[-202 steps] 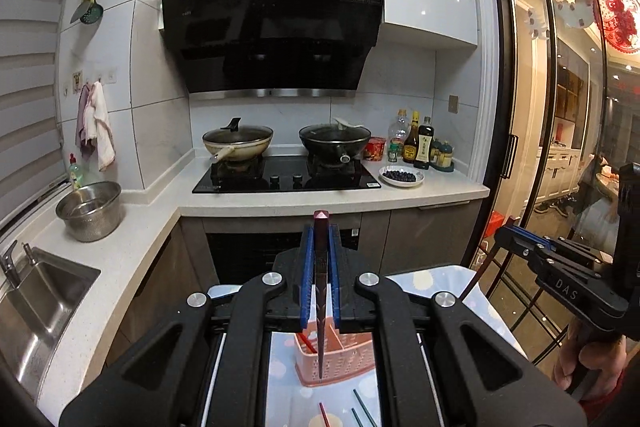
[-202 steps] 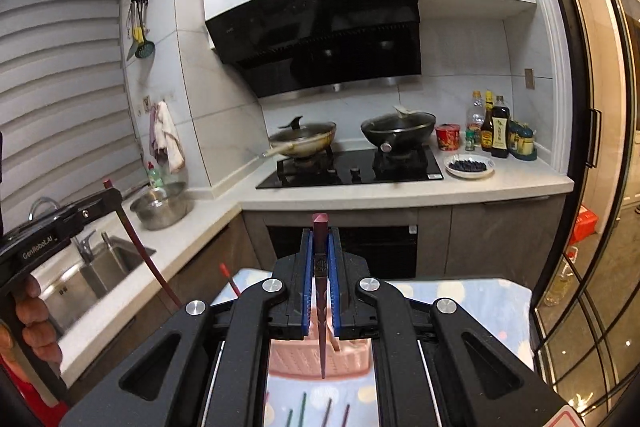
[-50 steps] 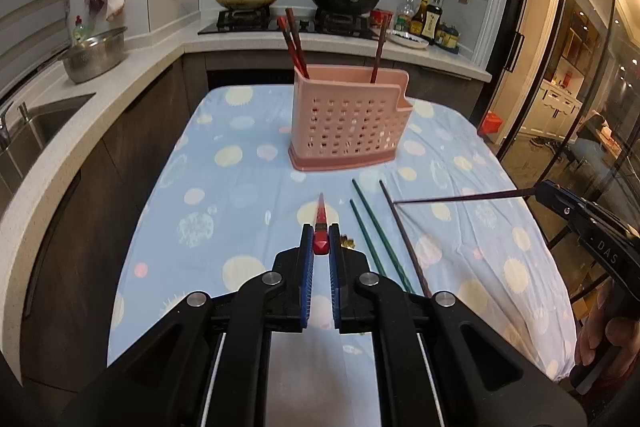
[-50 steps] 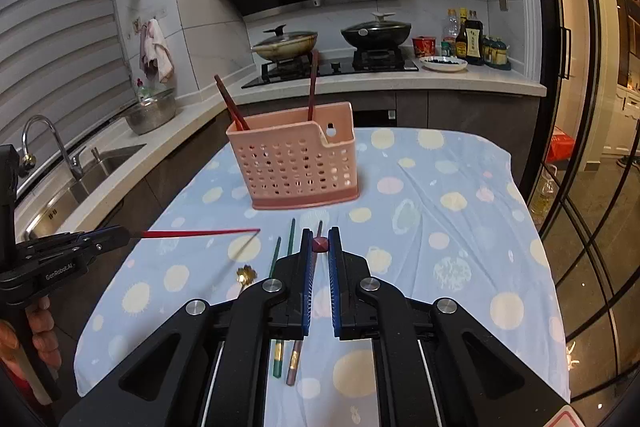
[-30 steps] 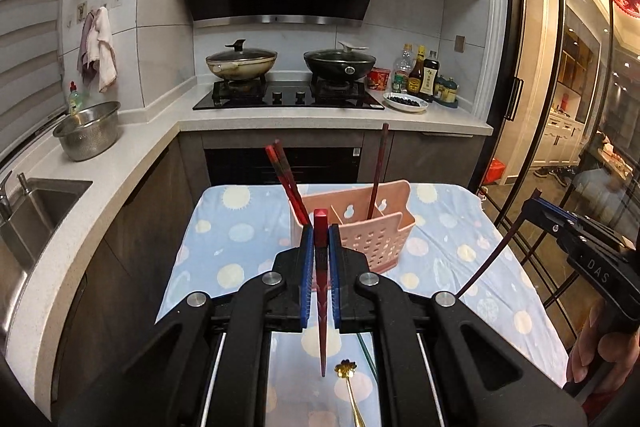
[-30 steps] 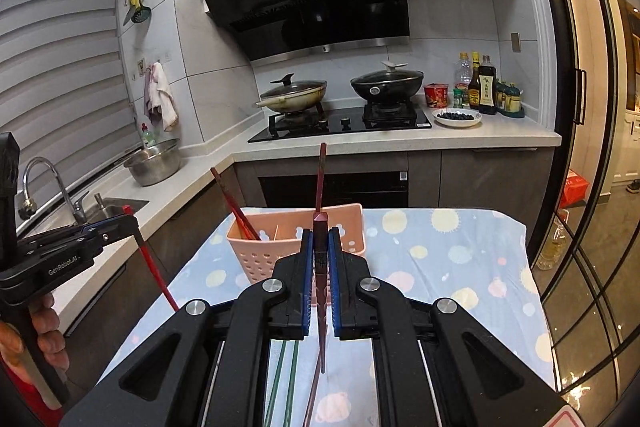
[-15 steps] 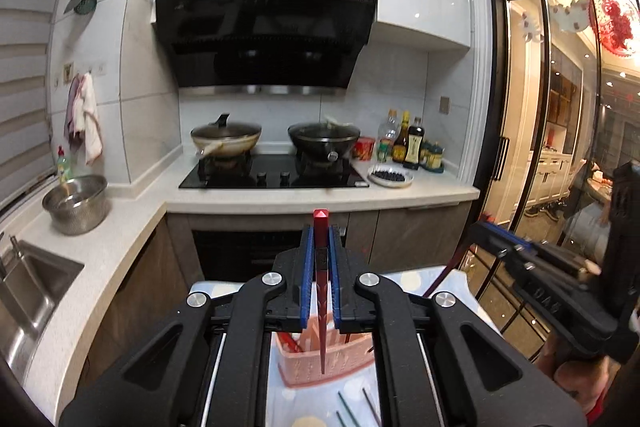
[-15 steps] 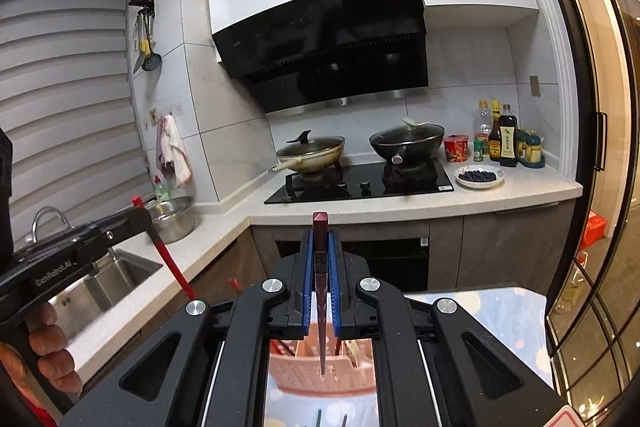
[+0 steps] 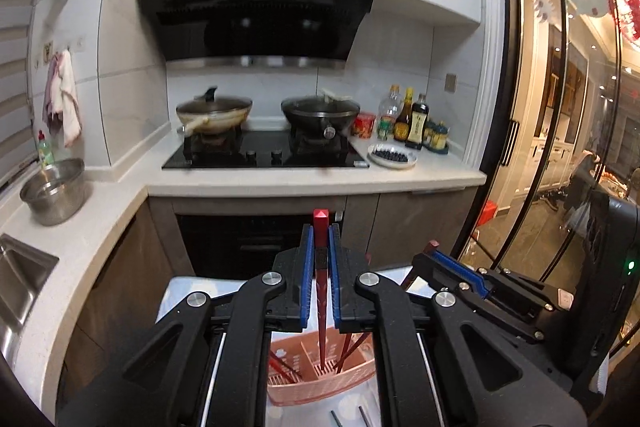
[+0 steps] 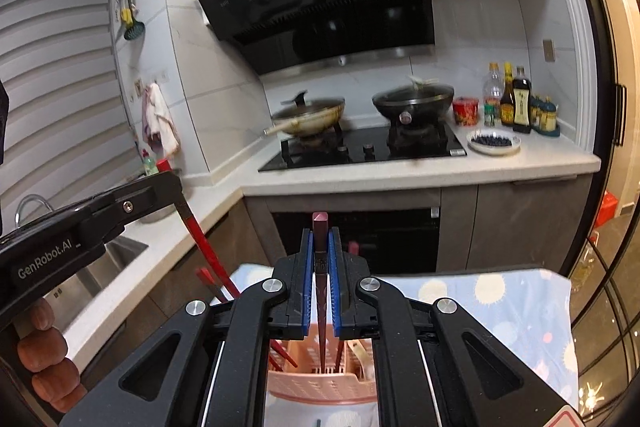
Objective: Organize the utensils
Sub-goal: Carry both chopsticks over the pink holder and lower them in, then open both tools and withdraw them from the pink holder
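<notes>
My left gripper (image 9: pixel 320 243) is shut on a red chopstick (image 9: pixel 321 307) held upright, its tip down inside the pink perforated utensil basket (image 9: pixel 320 387). My right gripper (image 10: pixel 320 247) is shut on a dark maroon chopstick (image 10: pixel 321 307), also upright with its tip in the basket (image 10: pixel 320 387). Other red chopsticks (image 10: pixel 212 279) stand in the basket's left part. The right gripper shows in the left wrist view (image 9: pixel 436 261); the left gripper shows in the right wrist view (image 10: pixel 176 187) with its red chopstick (image 10: pixel 200 239).
The basket stands on a table with a blue dotted cloth (image 10: pixel 512 307). Two loose chopsticks (image 9: pixel 348 417) lie in front of the basket. Behind are the counter, a stove with two woks (image 9: pixel 264 147), a steel bowl (image 9: pixel 54 191), a sink (image 9: pixel 20 279) and a glass door (image 9: pixel 560 147) at the right.
Both grippers have come in over the basket and lowered; the chopstick tips now reach down into its compartments. The two grippers stand closer together.
</notes>
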Demonstrator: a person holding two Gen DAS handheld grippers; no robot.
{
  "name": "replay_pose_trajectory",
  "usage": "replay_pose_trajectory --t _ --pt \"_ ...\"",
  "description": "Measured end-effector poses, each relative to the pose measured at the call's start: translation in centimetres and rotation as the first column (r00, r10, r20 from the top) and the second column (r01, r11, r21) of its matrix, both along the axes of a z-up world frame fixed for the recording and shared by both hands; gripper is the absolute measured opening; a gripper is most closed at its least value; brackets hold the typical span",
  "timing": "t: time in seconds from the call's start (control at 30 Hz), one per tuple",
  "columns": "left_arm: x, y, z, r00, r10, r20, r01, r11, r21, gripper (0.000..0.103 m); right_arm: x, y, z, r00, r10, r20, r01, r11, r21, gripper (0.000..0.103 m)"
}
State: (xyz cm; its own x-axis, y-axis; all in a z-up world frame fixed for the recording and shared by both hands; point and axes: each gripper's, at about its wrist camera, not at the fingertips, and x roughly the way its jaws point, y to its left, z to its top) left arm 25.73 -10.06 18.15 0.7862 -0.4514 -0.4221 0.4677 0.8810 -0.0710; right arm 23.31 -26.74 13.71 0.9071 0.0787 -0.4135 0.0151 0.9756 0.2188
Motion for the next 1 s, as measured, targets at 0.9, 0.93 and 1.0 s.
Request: replay_pose_trajectory --t 0.9,0.93,1.0 --pt "0.4 3.8 -8.4 0.979 0.133 -0.154 -0.121 0.989 0.082 0.041 -2.4 0.2 -6.2 0.994 -0.05 -0.099 0.049 0.999 -0.011 0.038" --pt "0.2 3.9 -8.6 0.978 0.133 -0.158 -0.121 0.989 0.082 0.042 -2.8 0.3 -6.3 0.994 -0.052 -0.101 0.05 0.999 -0.017 0.038" --pt "-0.3 4.3 -8.9 0.977 0.138 -0.164 -0.125 0.988 0.086 0.042 -3.8 0.7 -6.7 0.993 -0.057 -0.107 0.053 0.998 -0.034 0.038"
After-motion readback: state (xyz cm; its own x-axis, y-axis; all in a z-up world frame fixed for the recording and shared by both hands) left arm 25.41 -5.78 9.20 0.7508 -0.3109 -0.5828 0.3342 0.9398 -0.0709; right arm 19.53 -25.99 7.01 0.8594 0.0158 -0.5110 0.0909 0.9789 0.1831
